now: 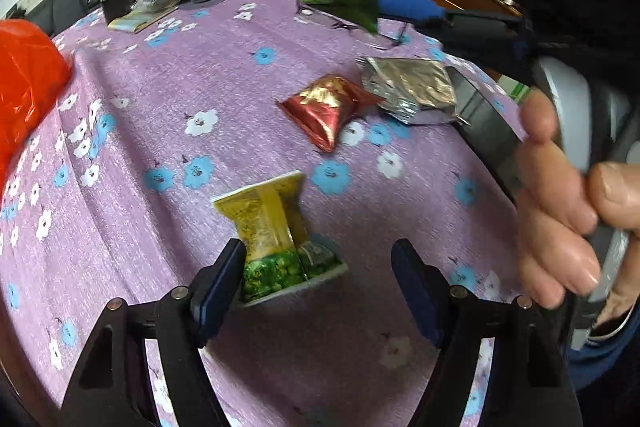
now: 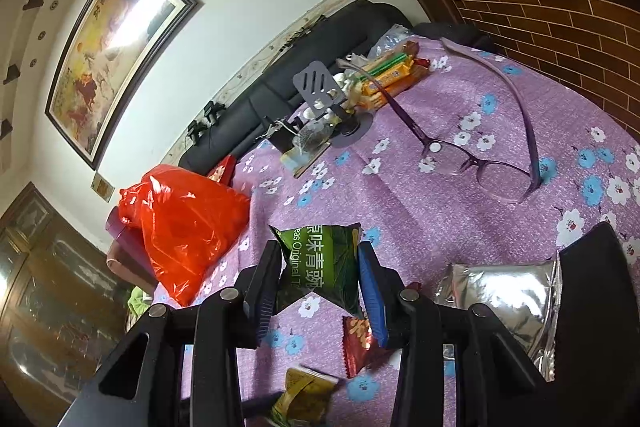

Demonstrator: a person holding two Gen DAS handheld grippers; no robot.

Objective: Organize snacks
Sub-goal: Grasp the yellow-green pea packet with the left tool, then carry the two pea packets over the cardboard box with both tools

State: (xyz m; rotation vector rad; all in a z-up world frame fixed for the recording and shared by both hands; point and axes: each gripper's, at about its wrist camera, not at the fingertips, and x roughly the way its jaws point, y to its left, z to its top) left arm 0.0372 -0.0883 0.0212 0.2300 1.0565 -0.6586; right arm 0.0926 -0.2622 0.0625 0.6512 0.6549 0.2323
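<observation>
On the purple floral tablecloth [image 1: 168, 99], left-wrist view: yellow-green pea packet [image 1: 276, 239] between the left gripper [image 1: 320, 287]'s parted jaws, ungripped. Right-wrist view: right gripper [image 2: 320, 283] clenched a green packet [image 2: 320, 263] reading "Original"; purple glasses [image 2: 492, 163] beyond.

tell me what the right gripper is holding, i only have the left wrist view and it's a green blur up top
Observer: The right gripper is shut on a green pea packet, pinched by its sides.
Operator: anything on the table past it that i can't see properly
Observer: A pair of purple glasses lies open on the tablecloth, lenses down.
Operator: where does that orange bag end
Observer: The orange plastic bag sits at the table's edge, bunched up against a purple container.
</observation>
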